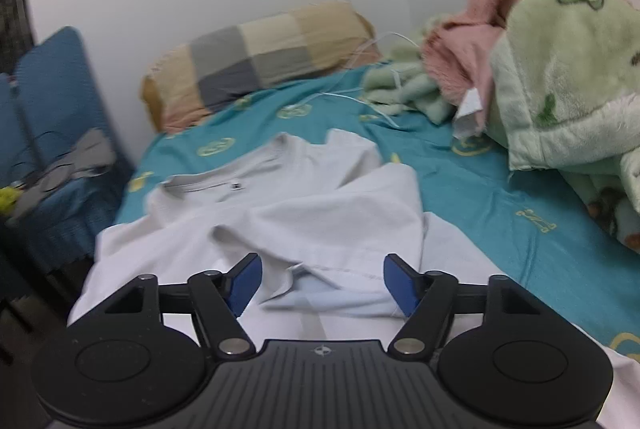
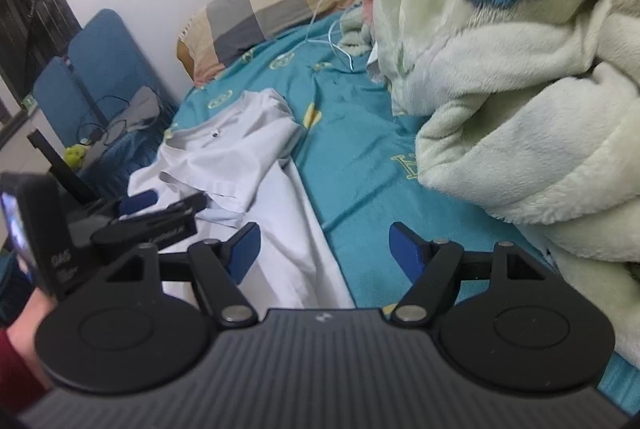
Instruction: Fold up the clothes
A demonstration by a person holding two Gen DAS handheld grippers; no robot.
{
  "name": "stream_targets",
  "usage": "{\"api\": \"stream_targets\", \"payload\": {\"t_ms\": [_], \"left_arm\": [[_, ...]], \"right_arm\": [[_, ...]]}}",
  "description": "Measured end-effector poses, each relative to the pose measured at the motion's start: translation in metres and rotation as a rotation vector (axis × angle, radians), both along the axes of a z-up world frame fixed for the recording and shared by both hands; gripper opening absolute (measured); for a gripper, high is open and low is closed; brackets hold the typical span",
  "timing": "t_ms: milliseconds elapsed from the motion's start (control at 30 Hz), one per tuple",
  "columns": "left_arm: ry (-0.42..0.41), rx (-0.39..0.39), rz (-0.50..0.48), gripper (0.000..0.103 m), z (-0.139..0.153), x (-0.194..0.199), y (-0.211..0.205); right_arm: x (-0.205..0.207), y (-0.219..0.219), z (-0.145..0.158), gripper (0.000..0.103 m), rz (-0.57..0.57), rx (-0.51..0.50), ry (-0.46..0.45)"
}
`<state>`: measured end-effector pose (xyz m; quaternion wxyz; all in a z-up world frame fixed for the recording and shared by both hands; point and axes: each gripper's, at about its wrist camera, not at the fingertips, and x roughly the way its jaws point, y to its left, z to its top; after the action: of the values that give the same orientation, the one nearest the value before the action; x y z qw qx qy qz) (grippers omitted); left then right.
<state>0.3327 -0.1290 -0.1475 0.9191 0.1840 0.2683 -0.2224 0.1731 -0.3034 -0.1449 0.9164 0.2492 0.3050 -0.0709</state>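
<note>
**Tee half-folded on the bed, both grippers released above it**

White T-shirt (image 1: 304, 213) lies on the teal bedsheet (image 1: 500, 197), collar toward the checked pillow (image 1: 260, 57) at 12 o'clock, hem toward me. One side panel w/ its sleeve is already flipped in over the chest; its edge runs diagonally and ends in a loose hemmed corner right btwn the fingers in the left wrist view. Looks like the first lengthwise fold is done or being tidied. That's a guess from how the cloth lies.

Left gripper (image 1: 322, 281) hovers low over that corner, fingers spread wide, nothing pinched. Prob placed there bc the flap edge is the next thing to grab or smooth. Right gripper (image 2: 324, 249) is also released, holding nothing; it hangs over the shirt's right edge where white cloth meets sheet, so it straddles the boundary. Sensible spot if the other side is to be folded in. In the right wrist view the left gripper sits at 9 o'clock, just beside the rumpled flap.

Green fleece blanket (image 2: 520, 89) is heaped at 2–3 o'clock, near the shirt but apart from it, w/ a pink one (image 1: 472, 29) behind. A white cable (image 2: 332, 41) trails at 12 o'clock by the pillow. Blue chair (image 1: 52, 101) at 9 o'clock, off the bed.
</note>
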Motion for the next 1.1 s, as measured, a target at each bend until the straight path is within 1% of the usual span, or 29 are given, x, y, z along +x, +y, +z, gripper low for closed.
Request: {"api": "stream_targets", "payload": {"t_ms": [67, 167, 233, 300, 333, 367, 400, 433, 467, 533, 600, 700, 800, 867, 967, 1100], "left_arm": [[0.022, -0.005, -0.047, 0.064, -0.009, 0.009, -0.007], [0.067, -0.023, -0.102, 0.064, -0.023, 0.021, -0.017], [0.102, -0.048, -0.127, 0.064, -0.032, 0.026, -0.022], [0.107, -0.038, -0.123, 0.061, -0.04, 0.031, -0.028], [0.11, -0.026, -0.108, 0.053, -0.044, 0.035, -0.03], [0.121, -0.028, -0.093, 0.039, -0.046, 0.039, -0.03], [0.134, -0.035, -0.079, 0.028, -0.047, 0.044, -0.029], [0.145, -0.053, -0.056, 0.007, -0.045, 0.048, -0.027], [0.153, -0.104, -0.03, 0.003, -0.039, 0.053, -0.021], [0.168, -0.227, 0.02, 0.003, -0.023, 0.063, -0.006], [0.181, -0.325, 0.064, 0.002, -0.005, 0.077, 0.007], [0.194, -0.413, 0.157, 0.002, 0.019, 0.109, 0.021], [0.227, -0.462, 0.287, 0.002, 0.035, 0.147, 0.031], [0.249, -0.453, 0.374, 0.002, 0.037, 0.174, 0.034], [0.265, -0.388, 0.474, 0.002, 0.026, 0.204, 0.036], [0.3, -0.303, 0.578, 0.002, -0.008, 0.223, 0.044]], "right_arm": [[0.007, -0.002, -0.005, 0.073, -0.004, 0.007, 0.007], [0.017, -0.005, -0.011, 0.073, -0.011, 0.018, 0.017], [0.023, -0.005, -0.016, 0.073, -0.01, 0.02, 0.024], [0.026, -0.005, -0.02, 0.073, -0.007, 0.018, 0.037], [0.027, -0.005, -0.022, 0.073, -0.006, 0.018, 0.043], [0.028, -0.005, -0.024, 0.073, -0.005, 0.019, 0.049], [0.029, -0.005, -0.025, 0.073, -0.005, 0.021, 0.054], [0.029, -0.005, -0.026, 0.073, -0.006, 0.022, 0.058], [0.029, -0.005, -0.026, 0.073, -0.007, 0.023, 0.061], [0.029, -0.005, -0.027, 0.073, -0.008, 0.025, 0.065], [0.027, -0.003, -0.027, 0.073, -0.005, 0.029, 0.072], [0.029, 0.002, -0.028, 0.073, 0.009, 0.025, 0.075], [0.032, 0.008, -0.03, 0.073, 0.026, 0.009, 0.081], [0.034, 0.012, -0.032, 0.073, 0.041, -0.008, 0.088], [0.038, 0.015, -0.035, 0.073, 0.058, -0.027, 0.097], [0.042, 0.017, -0.037, 0.073, 0.072, -0.036, 0.091]]}}
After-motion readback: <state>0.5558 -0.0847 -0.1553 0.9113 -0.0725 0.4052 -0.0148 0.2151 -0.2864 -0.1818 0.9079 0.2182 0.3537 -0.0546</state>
